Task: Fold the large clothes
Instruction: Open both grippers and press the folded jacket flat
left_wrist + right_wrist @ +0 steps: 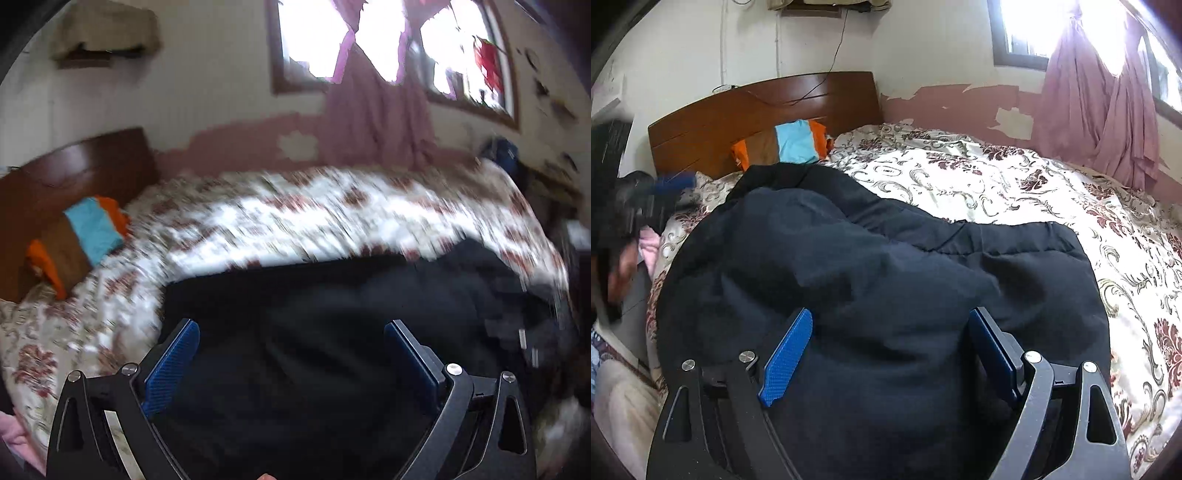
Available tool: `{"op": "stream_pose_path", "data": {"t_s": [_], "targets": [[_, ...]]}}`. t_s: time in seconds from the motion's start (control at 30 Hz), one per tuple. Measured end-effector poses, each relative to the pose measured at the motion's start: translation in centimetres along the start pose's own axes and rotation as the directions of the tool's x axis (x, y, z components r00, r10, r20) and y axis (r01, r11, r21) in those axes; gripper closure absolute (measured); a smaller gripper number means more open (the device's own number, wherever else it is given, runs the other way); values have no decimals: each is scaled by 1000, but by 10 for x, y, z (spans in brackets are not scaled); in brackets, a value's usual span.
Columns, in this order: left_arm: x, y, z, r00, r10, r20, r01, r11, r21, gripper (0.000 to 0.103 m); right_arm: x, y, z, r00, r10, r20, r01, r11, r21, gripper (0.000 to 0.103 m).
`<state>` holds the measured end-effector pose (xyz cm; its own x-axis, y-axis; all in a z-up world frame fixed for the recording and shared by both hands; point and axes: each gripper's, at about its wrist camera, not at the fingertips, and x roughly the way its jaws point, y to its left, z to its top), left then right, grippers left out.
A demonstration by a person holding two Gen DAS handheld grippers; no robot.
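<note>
Spread wide, left gripper, blue pads apart over the black coat, no cloth pinched between them and nothing clamped. Directly ahead of and under those jaws, dark padded fabric filling the lower middle of the left wrist view; beyond its far edge, flowered bedspread, heavily smeared by blur. Far off to the left of the jaws, folded striped clothes in orange, brown and light blue against a wooden headboard; high ahead, pink curtain under a bright window. Likewise parted, right gripper, one blue pad at each side of a puffed mound of the same black coat; hard to tell whether the pads press the cloth or merely flank it. Ahead of these jaws, coat lying crumpled across the near part of the bedspread, one long part reaching away toward the headboard. Well to the left of the right jaws, blurred, the left gripper near the coat's far left edge, with a hand below it. Behind that, striped clothes again at the headboard.
</note>
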<state>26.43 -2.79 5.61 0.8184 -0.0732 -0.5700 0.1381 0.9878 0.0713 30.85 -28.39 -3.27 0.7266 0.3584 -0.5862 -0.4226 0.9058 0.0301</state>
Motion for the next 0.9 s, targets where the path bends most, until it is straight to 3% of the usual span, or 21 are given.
{"op": "stream_pose_path", "data": {"t_s": [0.17, 0.3, 0.5, 0.67, 0.9], "targets": [[32, -5, -27, 998, -10, -65, 10, 1000, -1, 1, 22, -5, 9, 999, -30, -22, 30, 1000, -7, 21], [52, 9, -16, 1000, 17, -25, -19, 997, -72, 1, 39, -3, 17, 997, -72, -34, 70, 996, -52, 21], [97, 40, -2, 994, 85, -73, -99, 973, -208, 0, 75, -15, 44, 991, -104, -79, 100, 993, -63, 20], [125, 62, 0, 987, 104, -124, -135, 949, -284, 0, 114, -32, 61, 987, -76, -144, 71, 997, -39, 18], [142, 84, -7, 993, 27, -119, -71, 919, -387, 0, 163, -52, 71, 975, 9, -222, 6, 998, 63, 13]]}}
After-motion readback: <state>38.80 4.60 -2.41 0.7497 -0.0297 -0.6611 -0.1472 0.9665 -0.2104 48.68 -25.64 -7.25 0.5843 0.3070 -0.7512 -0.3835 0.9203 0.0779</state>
